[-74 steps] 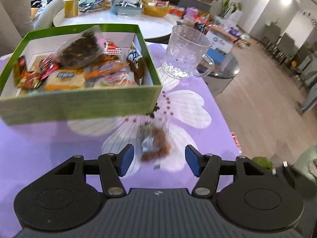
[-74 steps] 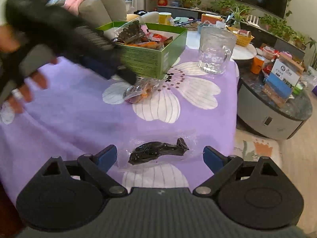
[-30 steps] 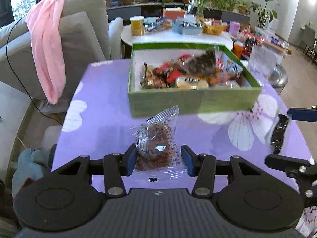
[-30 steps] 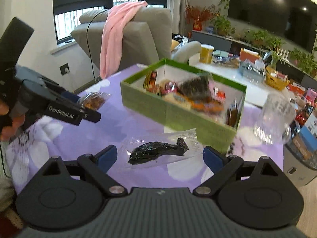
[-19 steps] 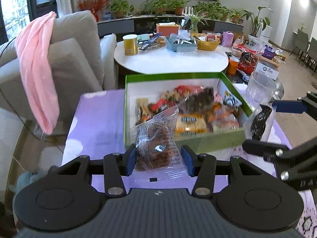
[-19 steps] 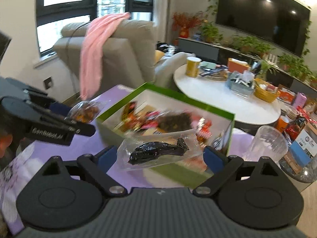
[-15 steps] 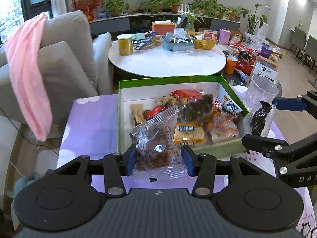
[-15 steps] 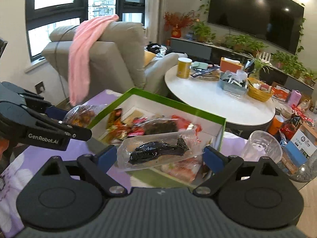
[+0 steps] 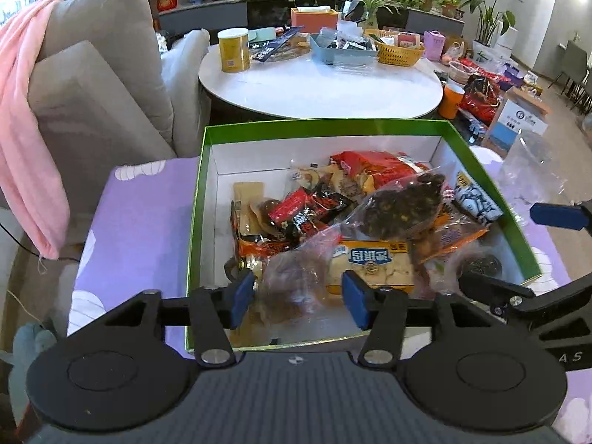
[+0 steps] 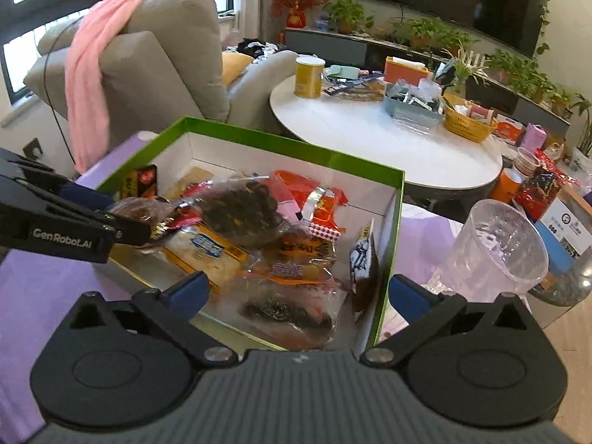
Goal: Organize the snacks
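The green snack box (image 9: 195, 222) with white inside walls stands on the purple flowered tablecloth and holds several packets. My left gripper (image 9: 298, 298) is open over the box's near edge; a clear bag of brown snack (image 9: 292, 288), blurred, lies loose between its pads, inside the box. My right gripper (image 10: 296, 296) is open over the box's (image 10: 392, 222) right end; the clear packet with a dark snack (image 10: 285, 312) lies in the box below it. Each gripper shows in the other's view: the left (image 10: 111, 222), the right (image 9: 518, 255).
A clear glass mug (image 10: 492, 255) stands on the cloth just right of the box. Behind are a white round table (image 9: 318, 88) with clutter and a grey armchair with a pink cloth (image 10: 96, 74). The purple cloth (image 9: 140, 214) lies left of the box.
Both grippers moved forward over the box and opened. The brown snack bag and the dark snack packet left the pads and dropped into the box.
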Demonstrator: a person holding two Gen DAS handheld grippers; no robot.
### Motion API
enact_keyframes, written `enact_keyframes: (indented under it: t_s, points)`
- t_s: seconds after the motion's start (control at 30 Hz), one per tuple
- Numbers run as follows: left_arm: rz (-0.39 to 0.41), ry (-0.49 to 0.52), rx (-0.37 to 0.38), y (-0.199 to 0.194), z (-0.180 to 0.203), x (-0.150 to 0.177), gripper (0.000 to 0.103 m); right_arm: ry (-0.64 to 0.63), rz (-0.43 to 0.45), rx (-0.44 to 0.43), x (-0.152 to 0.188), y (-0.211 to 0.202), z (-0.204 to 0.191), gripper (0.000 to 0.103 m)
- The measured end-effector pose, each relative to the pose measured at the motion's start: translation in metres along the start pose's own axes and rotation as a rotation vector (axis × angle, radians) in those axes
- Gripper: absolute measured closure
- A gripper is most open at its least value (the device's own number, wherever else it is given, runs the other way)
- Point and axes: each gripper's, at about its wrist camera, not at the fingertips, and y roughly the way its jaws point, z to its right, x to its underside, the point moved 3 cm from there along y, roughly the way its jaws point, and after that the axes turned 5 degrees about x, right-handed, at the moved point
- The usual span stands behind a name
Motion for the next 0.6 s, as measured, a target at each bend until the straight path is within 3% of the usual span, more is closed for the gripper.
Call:
enact_keyframes:
  t_s: [0.33,0.6]
  points:
    - [0.039,0.002,-0.024,-0.017,-0.004,0.001,0.049,0.094,0.038,-0.017,0.000,-0.021,0.012,0.026]
    - [0.051,-0.011,-0.035,-0.046,-0.006,0.024,0.049,0.070,0.031,-0.029,0.008,-0.048,-0.011,0.026]
